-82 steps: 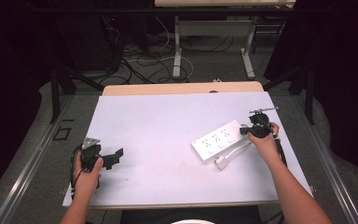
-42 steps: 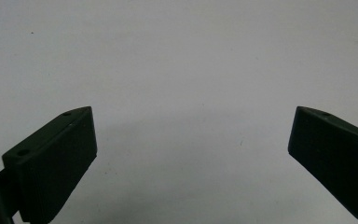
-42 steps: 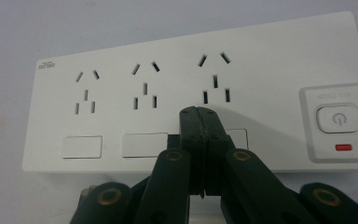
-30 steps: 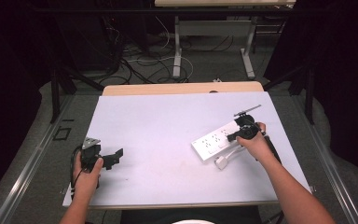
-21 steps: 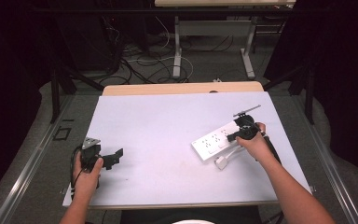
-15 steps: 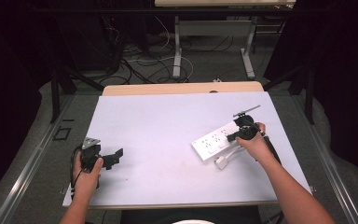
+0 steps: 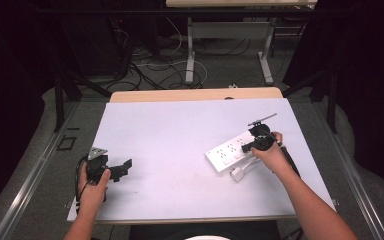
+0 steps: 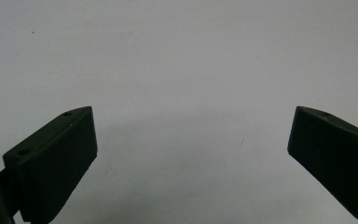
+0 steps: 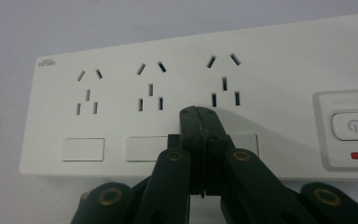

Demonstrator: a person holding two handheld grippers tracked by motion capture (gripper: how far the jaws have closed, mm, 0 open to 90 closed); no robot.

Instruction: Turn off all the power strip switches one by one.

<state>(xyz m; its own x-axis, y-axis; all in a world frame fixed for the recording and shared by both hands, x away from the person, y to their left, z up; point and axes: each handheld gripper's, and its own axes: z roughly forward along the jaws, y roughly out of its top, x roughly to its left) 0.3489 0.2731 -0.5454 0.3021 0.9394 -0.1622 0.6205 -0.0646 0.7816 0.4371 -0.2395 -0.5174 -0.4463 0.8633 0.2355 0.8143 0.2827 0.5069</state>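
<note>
The right tool [image 9: 199, 112], jaws pressed together with nothing between, rests its tips on the strip [image 9: 270, 60] near the table's [image 7: 170, 130] right side. The left tool [image 8: 191, 140], jaws wide apart, sits over bare table.

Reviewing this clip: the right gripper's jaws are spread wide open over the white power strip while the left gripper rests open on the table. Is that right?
Not quite. The right gripper has its jaws shut together over the white power strip, as the right gripper view shows. The left gripper does rest open on the table.
</note>
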